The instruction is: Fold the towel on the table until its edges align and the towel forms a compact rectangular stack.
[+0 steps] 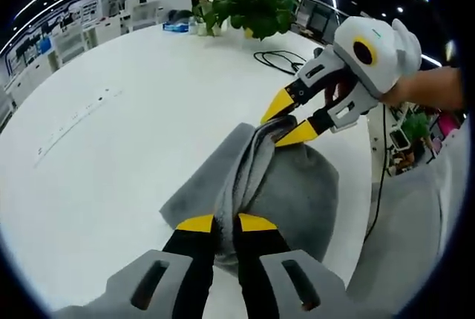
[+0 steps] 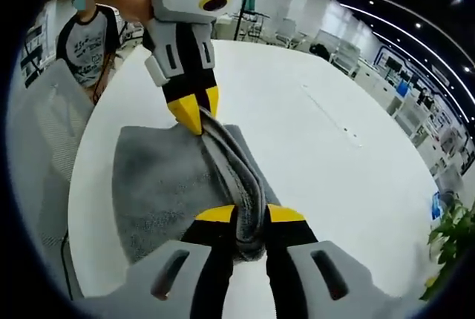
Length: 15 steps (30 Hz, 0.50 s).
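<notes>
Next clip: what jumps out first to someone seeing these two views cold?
A bunched ridge of grey terry towel stretches across the round white table, pinched at each end by a yellow-tipped tool: the left tool near, the right tool far. Behind, a leafy green potted plant stands at the table's far edge.

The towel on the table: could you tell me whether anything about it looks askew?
Mid-fold: the grey towel is bunched into a raised ridge between the left gripper and right gripper, both clamping it, so its edges are not aligned.
</notes>
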Available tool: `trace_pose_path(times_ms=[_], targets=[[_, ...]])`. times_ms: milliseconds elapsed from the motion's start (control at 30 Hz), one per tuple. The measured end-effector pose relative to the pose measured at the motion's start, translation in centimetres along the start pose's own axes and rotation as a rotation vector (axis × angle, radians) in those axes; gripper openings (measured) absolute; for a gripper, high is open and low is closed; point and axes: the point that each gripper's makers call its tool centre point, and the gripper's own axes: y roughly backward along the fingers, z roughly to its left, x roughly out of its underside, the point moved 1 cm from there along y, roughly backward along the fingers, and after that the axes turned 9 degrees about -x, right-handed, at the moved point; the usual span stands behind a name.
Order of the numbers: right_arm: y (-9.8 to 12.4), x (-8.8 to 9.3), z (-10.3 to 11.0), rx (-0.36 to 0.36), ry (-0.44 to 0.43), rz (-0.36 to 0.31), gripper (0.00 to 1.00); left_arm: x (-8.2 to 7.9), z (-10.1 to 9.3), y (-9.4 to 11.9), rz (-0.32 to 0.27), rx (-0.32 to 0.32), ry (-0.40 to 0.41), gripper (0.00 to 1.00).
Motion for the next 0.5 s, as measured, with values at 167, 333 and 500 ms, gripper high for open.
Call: trace_pose_path(times_ms=[167, 333, 500], targets=[[-0.6, 0.4, -0.2, -0.004, -0.006, 0.015, 0.14, 0.2, 0.1, -0.4, 0.016, 0.002, -0.008, 0.10], [-0.7, 0.7, -0.2, -0.008, -0.021, 0.022, 0.14, 0.3, 0.3, -0.8, 0.023, 0.001, -0.012, 0.10], [-1.2, 1.0, -0.4, -0.016, -0.037, 0.035, 0.16, 0.4, 0.5, -1.2, 0.033, -0.011, -0.016, 0.11]])
